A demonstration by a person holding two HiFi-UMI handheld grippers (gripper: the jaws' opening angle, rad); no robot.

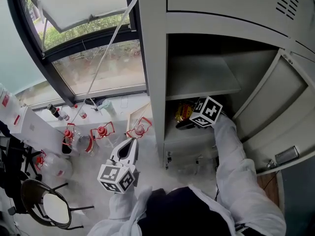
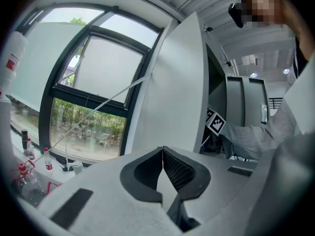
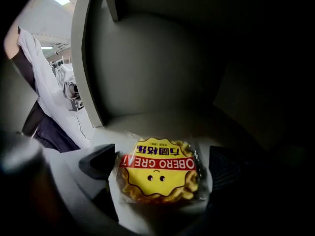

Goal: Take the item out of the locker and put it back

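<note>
Right gripper: jaws spread, straddling the snack pack. Not pinching. The left jaw is at the wrapper's edge and the right jaw sits just beside the other edge. I've centred the pack in the gap so both pads would land on the sides of the wrapper and not on top of the crisps.

The pack lies flat on the floor of the locker's lower compartment, near the front, under the shelf. Its label reads upside down to me. I come in low and nearly level because the shelf caps the headroom, so a top-down approach won't fit.

It's dark in the back of the compartment and I can't see whether anything else is in there.

My right sleeve passes through the opening. The door is swung wide to the right, clear of my forearm.

Left gripper: tips pressed together, nothing in them. It's parked low outside the locker's left wall, pointing toward the window. It has no job on this step and stays out of the opening, so it can't snag the door or block my view.

Below the window there are red-capped bottles, well apart from all of this.

My read is that spread jaws around a resting pack fit either a pre-grasp or a release, and this moment alone doesn't say which. If it's a grasp, I'd close gently, since the wrapper is thin and slippery and the contents crush easily.
</note>
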